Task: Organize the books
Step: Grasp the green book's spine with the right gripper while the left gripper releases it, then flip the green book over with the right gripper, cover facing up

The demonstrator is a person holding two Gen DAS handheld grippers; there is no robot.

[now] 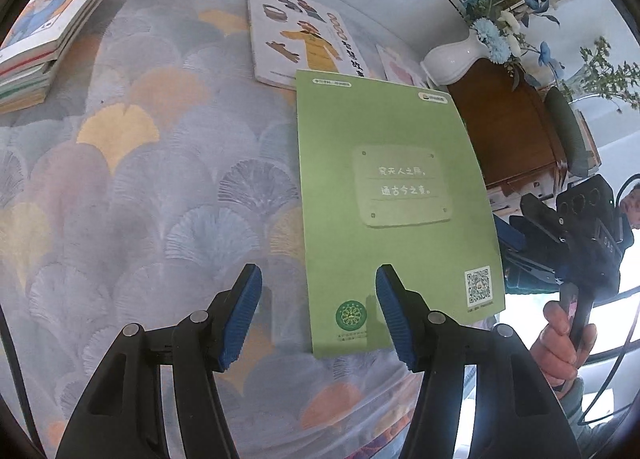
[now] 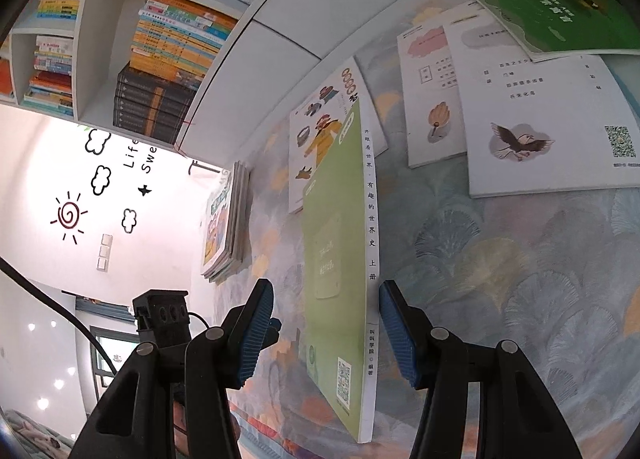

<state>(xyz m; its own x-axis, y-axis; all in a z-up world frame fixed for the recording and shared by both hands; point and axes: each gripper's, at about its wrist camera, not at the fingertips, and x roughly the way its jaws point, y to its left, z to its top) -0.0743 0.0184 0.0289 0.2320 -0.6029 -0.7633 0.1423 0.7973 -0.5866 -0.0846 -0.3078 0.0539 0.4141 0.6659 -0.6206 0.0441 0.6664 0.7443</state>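
A light green book (image 1: 396, 199) lies flat on the patterned tablecloth (image 1: 140, 179), back cover up. My left gripper (image 1: 318, 307) is open, its right pad over the book's near edge, its left pad beside the book. In the right wrist view the same green book (image 2: 340, 259) shows its white spine between my open right gripper's (image 2: 326, 335) pads. A white illustrated book (image 1: 300, 39) lies behind the green one, partly under it. A stack of books (image 1: 44, 27) sits at the far left of the cloth.
More thin books lie on the cloth: two white ones (image 2: 536, 119) and a dark green one (image 2: 560, 15). A white vase with blue flowers (image 1: 460, 55) stands by a brown wooden stand (image 1: 508, 127). A filled white bookshelf (image 2: 160, 39) stands behind the table.
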